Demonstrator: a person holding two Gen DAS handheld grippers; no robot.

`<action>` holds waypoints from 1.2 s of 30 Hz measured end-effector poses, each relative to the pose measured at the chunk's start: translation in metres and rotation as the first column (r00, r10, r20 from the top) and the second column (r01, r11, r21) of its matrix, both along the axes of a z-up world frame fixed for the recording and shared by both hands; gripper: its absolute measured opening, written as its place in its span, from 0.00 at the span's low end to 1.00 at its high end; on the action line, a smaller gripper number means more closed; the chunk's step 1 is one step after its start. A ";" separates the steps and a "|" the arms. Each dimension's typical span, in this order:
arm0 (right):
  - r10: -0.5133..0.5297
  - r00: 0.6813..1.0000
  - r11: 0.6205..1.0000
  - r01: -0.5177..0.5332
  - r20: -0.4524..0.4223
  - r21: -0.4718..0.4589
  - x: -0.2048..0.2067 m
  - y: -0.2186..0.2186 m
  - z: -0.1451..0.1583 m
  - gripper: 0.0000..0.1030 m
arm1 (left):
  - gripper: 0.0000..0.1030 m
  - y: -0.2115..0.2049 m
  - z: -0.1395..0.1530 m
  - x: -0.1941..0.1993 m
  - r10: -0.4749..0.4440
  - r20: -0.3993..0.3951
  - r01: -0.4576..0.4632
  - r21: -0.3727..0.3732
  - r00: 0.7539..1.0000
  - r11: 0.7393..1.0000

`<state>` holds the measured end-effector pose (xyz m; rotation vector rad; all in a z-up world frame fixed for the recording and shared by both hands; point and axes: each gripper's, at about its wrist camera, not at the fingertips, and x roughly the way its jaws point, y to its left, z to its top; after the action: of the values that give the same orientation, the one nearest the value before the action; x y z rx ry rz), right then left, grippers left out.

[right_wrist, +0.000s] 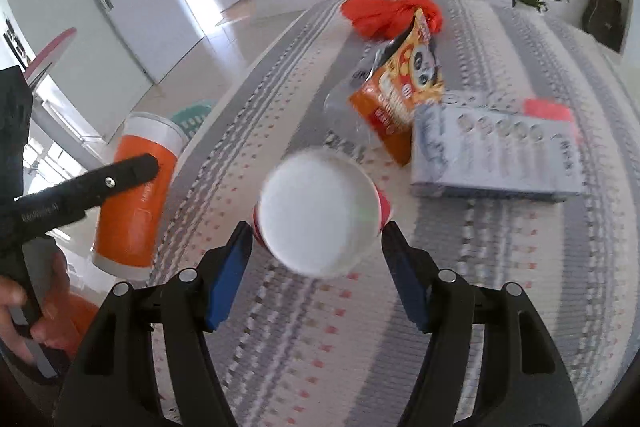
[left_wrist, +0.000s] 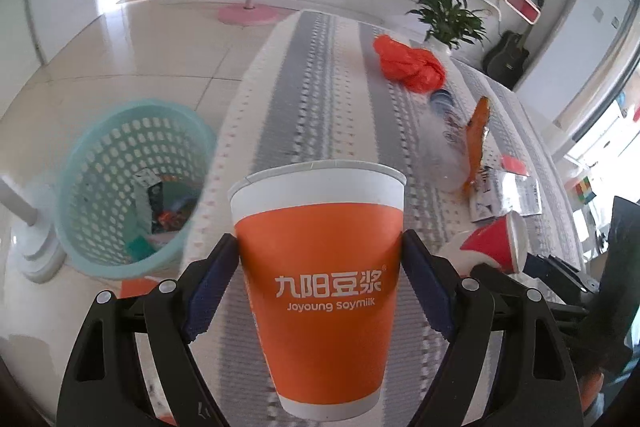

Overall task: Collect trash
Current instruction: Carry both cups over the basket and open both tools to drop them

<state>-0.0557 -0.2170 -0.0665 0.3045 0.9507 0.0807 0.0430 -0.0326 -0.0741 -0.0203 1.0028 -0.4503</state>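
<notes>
The orange soymilk cup (left_wrist: pixel 320 287) sits upright between the blue pads of the left claw (left_wrist: pixel 320 259), which squeeze its sides and hold it up over the striped tablecloth (left_wrist: pixel 312 99). Ahead of this claw and to its left, a teal trash basket (left_wrist: pixel 132 187) stands on the floor with scraps inside. The right claw (right_wrist: pixel 317 245) is partly open around a red paper cup (right_wrist: pixel 318 213), white inside. Its left pad touches the cup; the right pad sits just beside it, and I cannot tell if it grips. Past that cup lie a snack bag (right_wrist: pixel 404 83), a red plastic bag (right_wrist: pixel 392 15) and a flat box (right_wrist: pixel 496 155).
</notes>
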 end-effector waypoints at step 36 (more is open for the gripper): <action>0.254 0.953 0.965 -0.237 0.163 -0.116 0.118 0.137 0.088 0.30 | 0.78 0.147 0.059 0.079 0.291 0.102 -0.278 -0.127 0.951 0.952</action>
<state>0.0619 -0.0797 0.0213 0.0875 0.8090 0.2860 0.1216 0.1149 -0.0154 -0.2338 0.8396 -0.2380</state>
